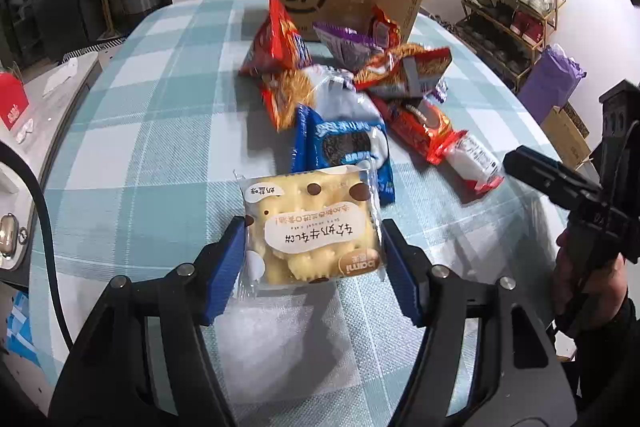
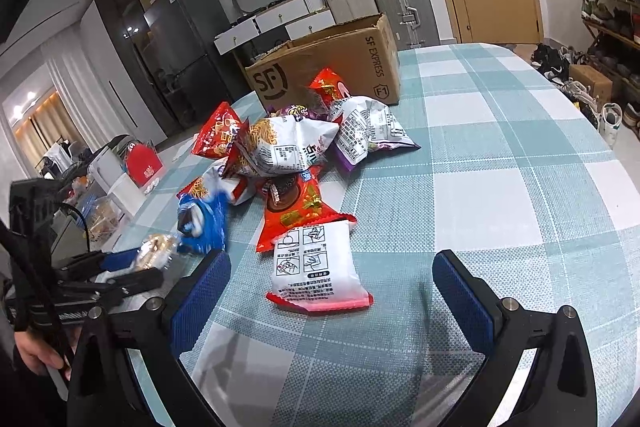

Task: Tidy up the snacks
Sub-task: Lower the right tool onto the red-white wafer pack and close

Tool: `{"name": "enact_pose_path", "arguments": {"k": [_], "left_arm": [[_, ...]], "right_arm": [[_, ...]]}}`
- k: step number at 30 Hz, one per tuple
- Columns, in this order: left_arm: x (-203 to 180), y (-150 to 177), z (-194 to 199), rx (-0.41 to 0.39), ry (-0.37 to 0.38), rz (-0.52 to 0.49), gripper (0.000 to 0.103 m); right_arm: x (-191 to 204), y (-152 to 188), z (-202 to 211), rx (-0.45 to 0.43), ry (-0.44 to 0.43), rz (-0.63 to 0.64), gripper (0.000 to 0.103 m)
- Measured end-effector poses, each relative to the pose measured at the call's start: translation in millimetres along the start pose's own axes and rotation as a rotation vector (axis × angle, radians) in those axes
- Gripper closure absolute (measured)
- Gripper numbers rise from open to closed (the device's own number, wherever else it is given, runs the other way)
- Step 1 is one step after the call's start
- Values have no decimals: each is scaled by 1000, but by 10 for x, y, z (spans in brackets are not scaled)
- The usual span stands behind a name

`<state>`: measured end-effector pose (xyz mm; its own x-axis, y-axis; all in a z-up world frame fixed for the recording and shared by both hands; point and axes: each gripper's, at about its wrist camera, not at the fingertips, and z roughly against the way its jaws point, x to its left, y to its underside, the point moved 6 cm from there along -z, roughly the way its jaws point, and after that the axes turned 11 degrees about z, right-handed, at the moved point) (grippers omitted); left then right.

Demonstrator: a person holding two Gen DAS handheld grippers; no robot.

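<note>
Sitting clamped between the left tongs [image 1: 314, 247], the cracker packet [image 1: 312, 227] (right tongs [image 2: 332, 291] apart, empty).

A clear-wrapped cracker pack [image 1: 310, 227] with pale square biscuits and brown dots sits flat between two blue pads, raised off the checked cloth, printed face up. Beyond it lies the snack pile [image 1: 352, 95] — a blue cookie pack [image 1: 344, 151] just behind, a red-and-white packet [image 2: 316, 263] lying flat with its back panel up, puffy orange, purple and white chip bags heaped together. Behind the pile stands an open cardboard box [image 2: 340, 67] marked SF, flaps up
</note>
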<state>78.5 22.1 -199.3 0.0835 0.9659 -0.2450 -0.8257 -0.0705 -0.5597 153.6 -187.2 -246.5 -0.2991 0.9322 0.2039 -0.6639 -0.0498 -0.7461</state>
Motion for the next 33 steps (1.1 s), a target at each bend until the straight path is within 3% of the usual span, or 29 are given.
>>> {"name": "enact_pose_path", "arguments": {"k": [19, 33], "left_arm": [[107, -129, 383, -90, 2, 29, 39], [108, -105, 426, -91, 22, 35, 39]], "right_arm": [[69, 24, 91, -17, 12, 27, 0], [100, 26, -148, 89, 37, 52, 0]]}}
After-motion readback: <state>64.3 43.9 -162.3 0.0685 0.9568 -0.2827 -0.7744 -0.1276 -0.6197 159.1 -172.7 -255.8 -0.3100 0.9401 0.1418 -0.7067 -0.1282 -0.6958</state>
